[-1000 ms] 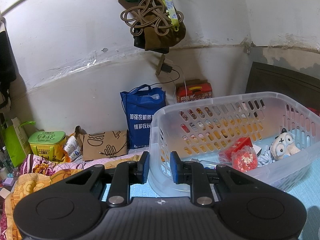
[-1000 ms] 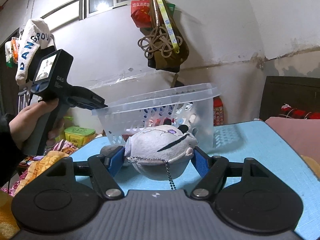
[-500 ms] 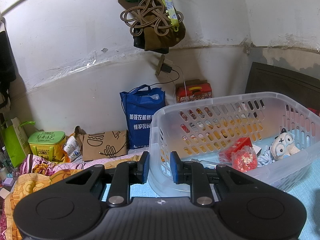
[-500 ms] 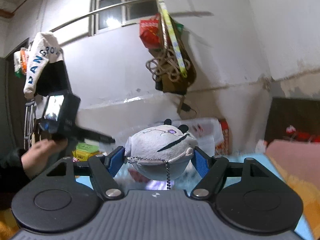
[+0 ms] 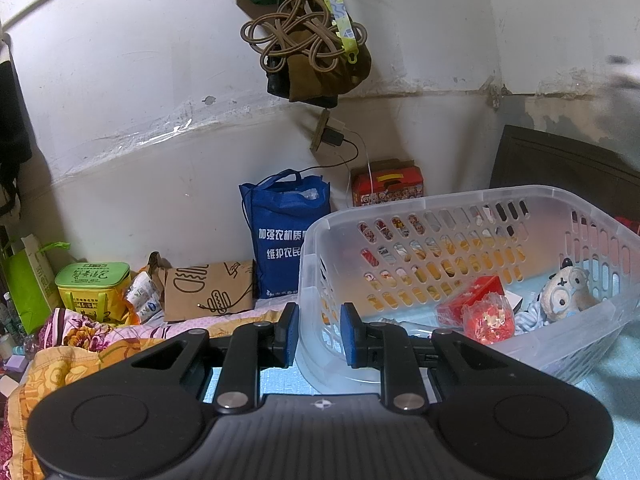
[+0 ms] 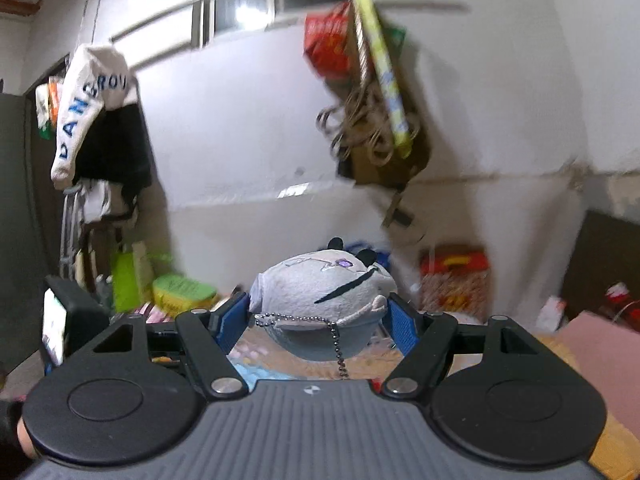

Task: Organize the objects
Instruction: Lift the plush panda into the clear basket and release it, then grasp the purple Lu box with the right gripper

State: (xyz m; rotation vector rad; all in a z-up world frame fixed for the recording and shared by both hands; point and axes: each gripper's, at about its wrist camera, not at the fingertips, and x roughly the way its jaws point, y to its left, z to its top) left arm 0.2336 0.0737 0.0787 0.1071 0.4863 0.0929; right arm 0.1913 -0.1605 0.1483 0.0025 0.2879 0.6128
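Note:
My right gripper [image 6: 318, 318] is shut on a grey plush panda [image 6: 320, 292] with a bead chain and holds it high in the air, with the room blurred behind. My left gripper [image 5: 319, 334] stands narrowly open and empty, just in front of the near wall of a clear plastic basket [image 5: 320, 256] on the blue mat. The basket holds a red box [image 5: 470, 296], a red crinkly packet [image 5: 488, 320] and a small owl plush [image 5: 568, 296]. A blurred grey shape [image 5: 624, 92] at the upper right edge of the left wrist view cannot be identified.
Behind the basket stand a blue shopping bag [image 5: 280, 240], a red carton [image 5: 386, 186] and a brown paper bag [image 5: 208, 292]. A green tin [image 5: 93, 284] and a floral blanket [image 5: 80, 340] lie left. Ropes and bags [image 5: 308, 40] hang on the wall above.
My right gripper has lifted the plush panda well up from in front of the basket, and the basket has dropped out of its view. The left gripper has stayed put.

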